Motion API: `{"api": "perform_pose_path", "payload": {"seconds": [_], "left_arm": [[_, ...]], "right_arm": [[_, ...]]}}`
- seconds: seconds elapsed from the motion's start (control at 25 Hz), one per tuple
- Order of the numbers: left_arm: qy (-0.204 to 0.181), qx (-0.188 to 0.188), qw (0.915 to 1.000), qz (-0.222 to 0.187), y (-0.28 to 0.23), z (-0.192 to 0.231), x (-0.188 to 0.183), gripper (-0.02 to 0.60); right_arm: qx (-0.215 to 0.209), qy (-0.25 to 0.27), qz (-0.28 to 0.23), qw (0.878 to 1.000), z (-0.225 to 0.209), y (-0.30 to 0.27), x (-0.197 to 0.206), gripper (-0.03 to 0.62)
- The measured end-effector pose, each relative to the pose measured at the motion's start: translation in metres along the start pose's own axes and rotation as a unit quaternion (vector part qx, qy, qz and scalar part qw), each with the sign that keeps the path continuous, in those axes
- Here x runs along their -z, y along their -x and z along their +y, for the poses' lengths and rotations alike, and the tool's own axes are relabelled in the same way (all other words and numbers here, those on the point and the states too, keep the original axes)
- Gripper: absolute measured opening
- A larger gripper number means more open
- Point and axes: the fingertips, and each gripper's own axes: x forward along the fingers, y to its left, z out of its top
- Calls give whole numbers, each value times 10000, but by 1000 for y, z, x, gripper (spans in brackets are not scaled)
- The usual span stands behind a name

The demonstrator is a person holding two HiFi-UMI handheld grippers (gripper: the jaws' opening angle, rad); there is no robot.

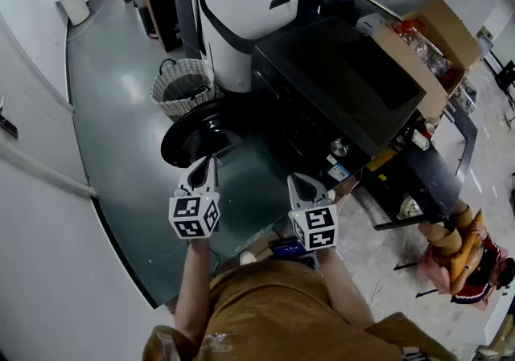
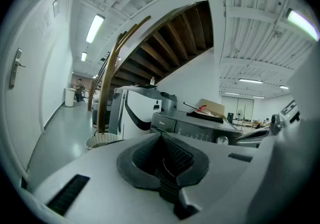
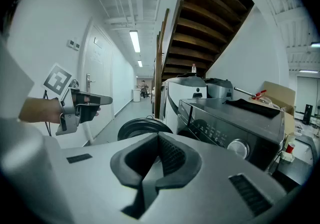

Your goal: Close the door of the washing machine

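The left claw (image 1: 206, 165) is clenched with nothing between its jaws, and the right claw (image 1: 299, 181) is also clenched and empty. Both hang in the air in front of the person, near each other, and they touch nothing. Just beyond the left claw is the round door (image 1: 197, 136) of the black washing machine (image 1: 338, 86). It is wide open, swung out to the left of the machine's front, low above the floor (image 1: 113, 110).

What could go wrong, in my judgement: a closed claw can only push, so its tip may slide on the glossy curved door (it looks smooth). A weak push may also leave the latch not caught. A wicker basket (image 1: 181, 86) stands close behind the door, but the door's way back to the machine seems free.

The floor is grey and shiny. The room is a white corridor under a wooden staircase (image 3: 210, 23), with a cardboard box (image 1: 430, 38) just beside the machine.
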Motion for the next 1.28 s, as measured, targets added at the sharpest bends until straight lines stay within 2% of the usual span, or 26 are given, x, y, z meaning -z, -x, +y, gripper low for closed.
{"api": "perform_pose_path", "payload": {"seconds": [0.48, 0.68, 0.76, 0.84, 0.88, 1.28], "left_arm": [[80, -3, 10000, 45, -5, 7, 8, 28], [296, -31, 9995, 102, -9, 18, 18, 29], [429, -36, 9990, 121, -13, 25, 23, 51], [486, -63, 9987, 169, -18, 31, 30, 161], [460, -92, 9987, 208, -21, 34, 33, 177], [421, -323, 9971, 548, -52, 66, 57, 195]], "right_arm": [[-26, 6, 74, 10000, 1, -7, 4, 11], [2, -106, 25, 9999, 0, -12, 6, 11], [2, -147, 51, 9999, -1, -16, 8, 11], [-16, -168, 133, 9998, -2, -21, 13, 11], [-33, -177, 175, 9997, -1, -24, 15, 11], [-365, -105, 522, 9979, 1, -56, 30, 11]]}}
